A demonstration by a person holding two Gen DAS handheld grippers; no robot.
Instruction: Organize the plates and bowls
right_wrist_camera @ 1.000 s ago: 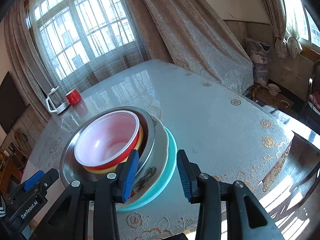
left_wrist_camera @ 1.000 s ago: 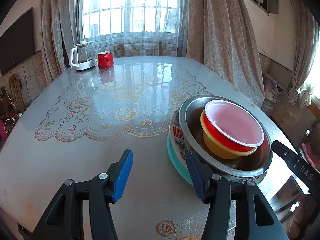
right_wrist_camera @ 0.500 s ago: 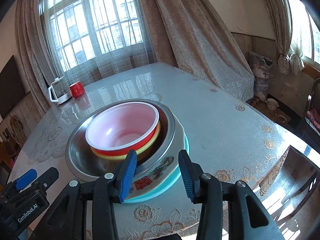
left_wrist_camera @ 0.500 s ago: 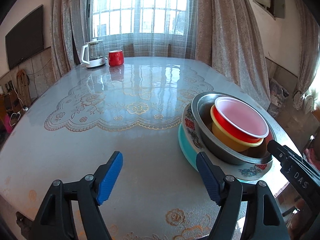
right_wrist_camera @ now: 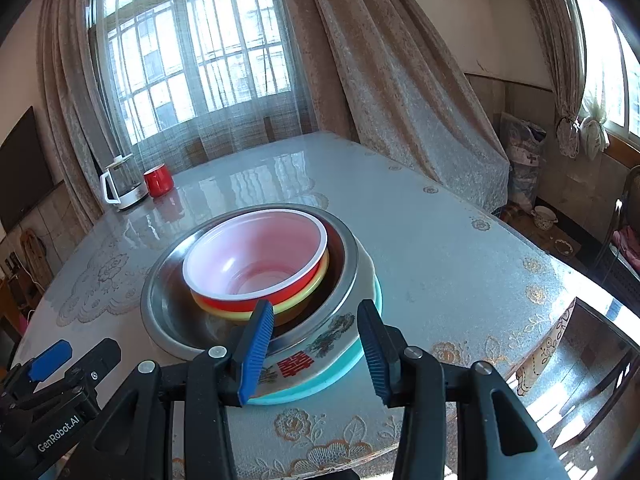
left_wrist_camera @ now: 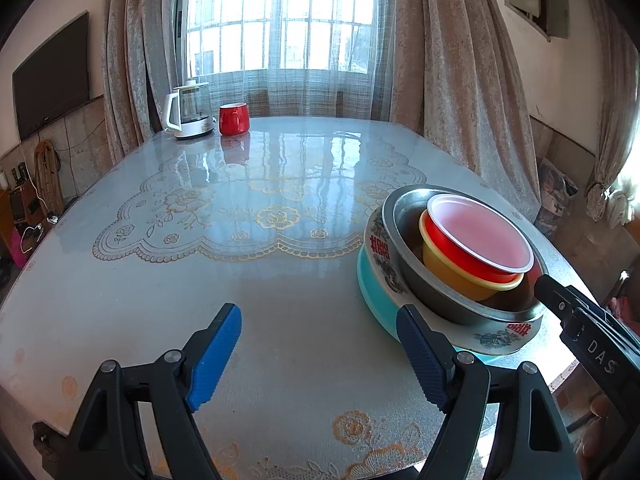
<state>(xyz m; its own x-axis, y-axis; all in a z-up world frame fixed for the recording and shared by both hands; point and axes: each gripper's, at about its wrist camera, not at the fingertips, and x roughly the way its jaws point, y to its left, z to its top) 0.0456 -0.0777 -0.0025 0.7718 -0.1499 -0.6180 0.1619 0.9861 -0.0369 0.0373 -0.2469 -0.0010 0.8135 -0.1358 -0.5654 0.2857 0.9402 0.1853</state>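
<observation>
A stack stands near the table's near right edge: a teal plate at the bottom, a white floral plate, a steel bowl, a yellow bowl and a red bowl with a white inside on top. My left gripper is open and empty, to the left of the stack. My right gripper is open and empty, just in front of the stack's near rim, apart from it.
A glass kettle and a red mug stand at the table's far end. The glossy table has a lace-pattern cover. Curtains, a window and a wall television surround it. A chair stands at the right.
Both grippers have drawn back from the stack and levelled out. The left jaws have opened wider. The stack has not moved.
</observation>
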